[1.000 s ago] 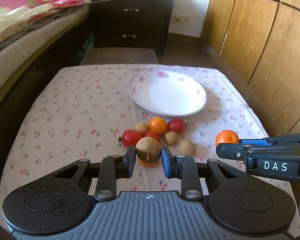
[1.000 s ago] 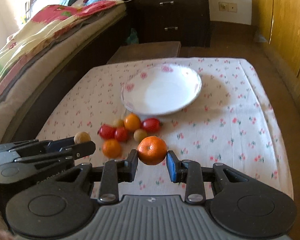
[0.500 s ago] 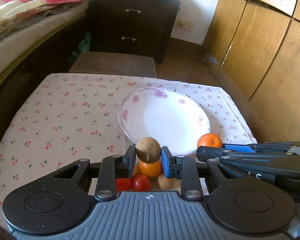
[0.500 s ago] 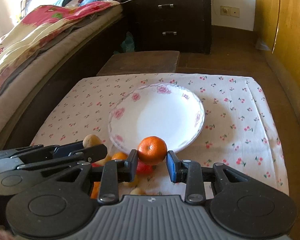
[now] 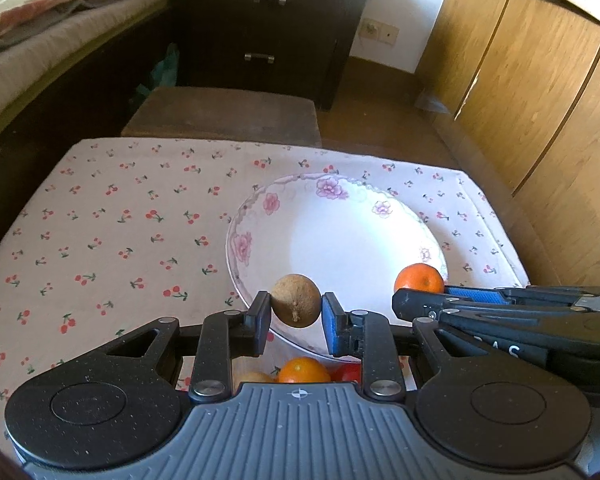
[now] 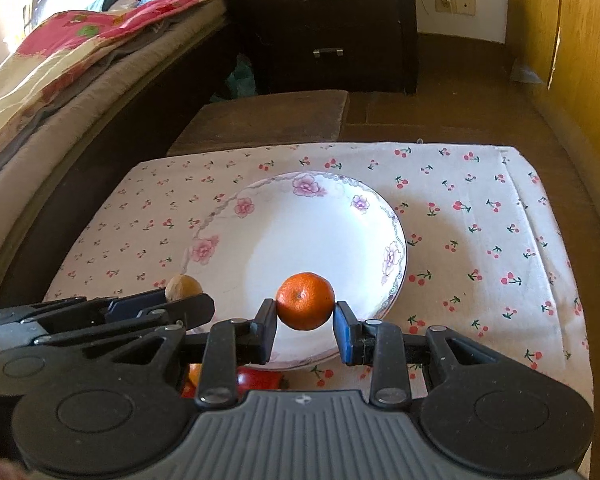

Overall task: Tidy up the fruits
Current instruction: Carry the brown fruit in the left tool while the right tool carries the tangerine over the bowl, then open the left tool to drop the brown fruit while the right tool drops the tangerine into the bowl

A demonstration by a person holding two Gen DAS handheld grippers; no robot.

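Observation:
My left gripper (image 5: 296,314) is shut on a round brown fruit (image 5: 296,306) and holds it over the near rim of the white floral plate (image 5: 340,236). My right gripper (image 6: 305,316) is shut on an orange mandarin (image 6: 305,301) and holds it over the plate's (image 6: 300,232) near part. The mandarin also shows in the left wrist view (image 5: 419,278), and the brown fruit in the right wrist view (image 6: 183,287). Other fruits lie on the cloth just before the plate: an orange one (image 5: 303,370), a red one (image 5: 346,372) and a tan one (image 5: 256,378), partly hidden by the grippers.
The plate sits on a low table under a cherry-print cloth (image 5: 120,232). A bed (image 6: 52,76) runs along the left. A dark stool (image 5: 224,114) and a dark dresser (image 5: 268,28) stand beyond the table. Wooden cupboards (image 5: 540,100) line the right.
Both grippers have moved forward with their fruits, from above the fruit pile to over the plate's near rim. The pile has slid under the grippers.

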